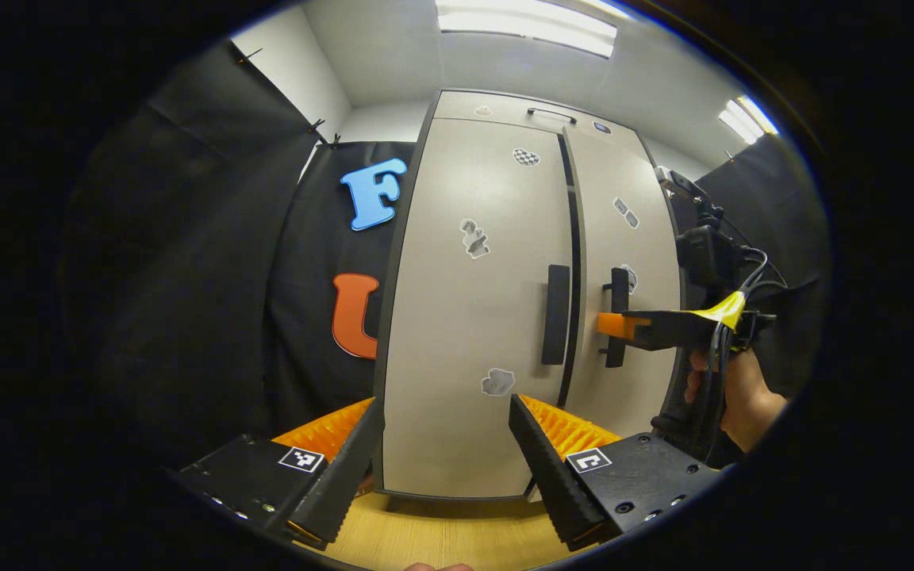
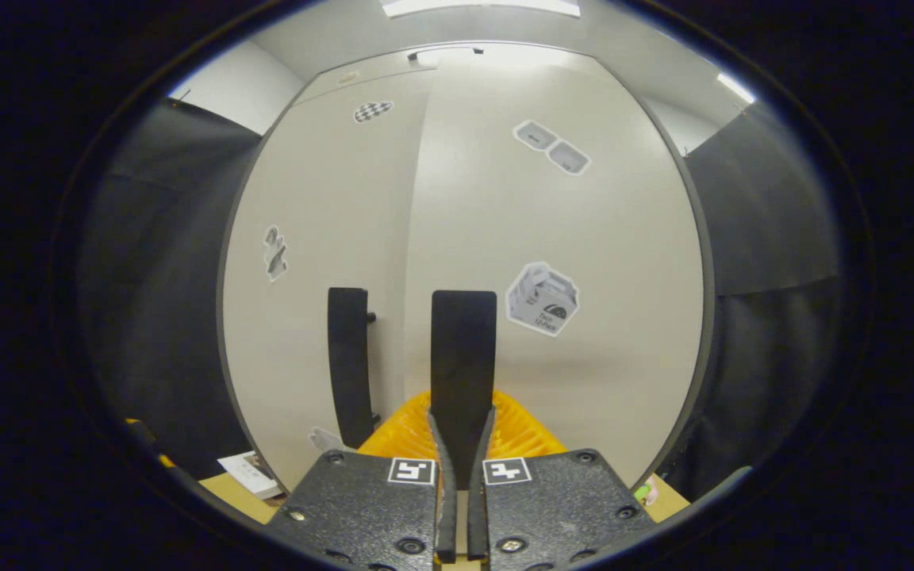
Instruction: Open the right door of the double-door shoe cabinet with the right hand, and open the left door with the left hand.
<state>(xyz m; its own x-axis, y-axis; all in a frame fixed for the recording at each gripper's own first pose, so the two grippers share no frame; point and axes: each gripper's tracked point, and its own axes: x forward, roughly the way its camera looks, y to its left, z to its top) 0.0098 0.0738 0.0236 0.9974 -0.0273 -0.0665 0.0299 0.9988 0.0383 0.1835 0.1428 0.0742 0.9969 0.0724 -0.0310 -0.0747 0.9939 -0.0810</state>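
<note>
Shoe cabinet (image 1: 465, 317) doors closed; right gripper (image 2: 461, 444) clamped on right handle (image 2: 463, 357), left gripper (image 1: 445, 428) apart.

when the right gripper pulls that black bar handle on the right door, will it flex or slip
Probably stiff: the black bar handle on the beige right cabinet door looks thick and rigid. It appears smooth, so slipping is possible, though the right gripper seems shut around its lower end. The door likely swings rather than tips.
</note>
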